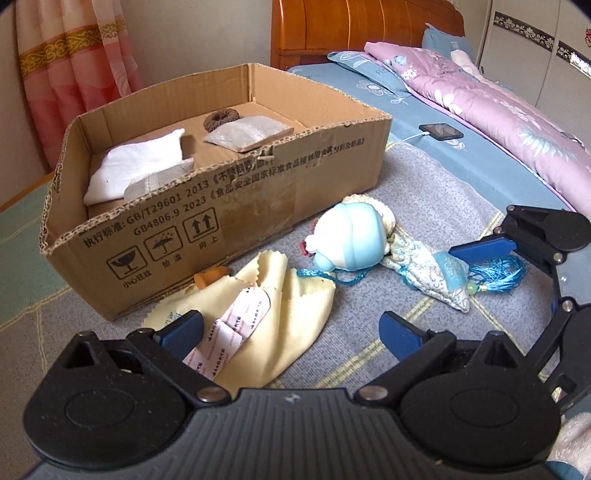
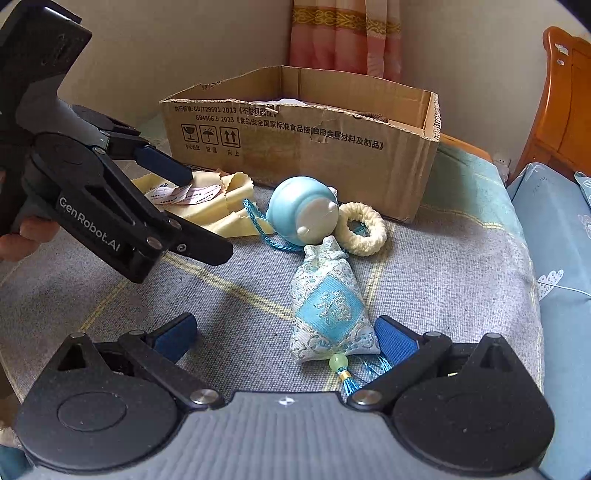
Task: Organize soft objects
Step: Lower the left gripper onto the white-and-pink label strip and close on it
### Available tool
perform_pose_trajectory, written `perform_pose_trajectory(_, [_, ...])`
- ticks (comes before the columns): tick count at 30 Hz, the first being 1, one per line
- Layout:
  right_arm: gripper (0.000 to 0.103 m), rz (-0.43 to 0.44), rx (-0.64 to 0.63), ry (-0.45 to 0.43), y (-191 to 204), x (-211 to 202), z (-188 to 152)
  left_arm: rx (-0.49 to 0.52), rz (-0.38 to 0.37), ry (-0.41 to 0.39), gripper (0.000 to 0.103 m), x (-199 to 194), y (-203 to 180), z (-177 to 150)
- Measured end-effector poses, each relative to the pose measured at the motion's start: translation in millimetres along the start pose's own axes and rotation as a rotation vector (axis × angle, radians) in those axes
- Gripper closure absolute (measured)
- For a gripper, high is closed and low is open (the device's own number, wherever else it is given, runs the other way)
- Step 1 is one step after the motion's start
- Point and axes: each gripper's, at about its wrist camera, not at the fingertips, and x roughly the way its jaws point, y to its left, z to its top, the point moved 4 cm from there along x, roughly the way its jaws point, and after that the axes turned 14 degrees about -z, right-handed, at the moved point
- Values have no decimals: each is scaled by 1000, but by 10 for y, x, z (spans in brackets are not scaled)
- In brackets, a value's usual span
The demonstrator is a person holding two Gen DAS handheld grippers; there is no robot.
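Observation:
A cardboard box (image 1: 236, 206) stands on the bed and holds a white cloth (image 1: 136, 166), a grey sachet (image 1: 247, 133) and a brown scrunchie (image 1: 221, 120). In front lie a yellow cloth (image 1: 280, 317) with white-pink packets (image 1: 236, 325), a light-blue round toy (image 1: 347, 236), a cream scrunchie (image 2: 364, 230) and a blue embroidered sachet (image 2: 330, 310) with a tassel. My left gripper (image 1: 291, 332) is open over the yellow cloth and packets. My right gripper (image 2: 286, 338) is open, its right finger beside the embroidered sachet's base.
The items lie on a grey-blue blanket (image 2: 443, 280). A phone (image 1: 441, 131) on a cable lies on the blue sheet, beside a pink floral quilt (image 1: 498, 110). A small orange object (image 1: 210, 278) sits against the box. A wooden headboard (image 1: 354, 29) stands behind.

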Motion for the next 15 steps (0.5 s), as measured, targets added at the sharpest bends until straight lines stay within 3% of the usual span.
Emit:
perform_pose_trajectory(6, [0,9,5,-7,-18,-4,-7,-7,-100,21,2,-120,-175,-175])
perform_pose_trajectory(10, [0,2,-3,-10,-3,-8,-12,-30,-58,-14,7,-191,-152,-196])
perform_pose_trajectory(11, [0,2,-3,-11,-1,-8,-13,-42,-40,-21,10,-191,-115,-185])
perform_pose_trajectory(13, [0,0,-2,-10,0,-10,-13,-69,-13,-25,32,-192,-55,-188])
perform_pose_trajectory(15, [0,-2,-3,-10,1,-12,-16,-84,28,-25,47,-185,-20,-204])
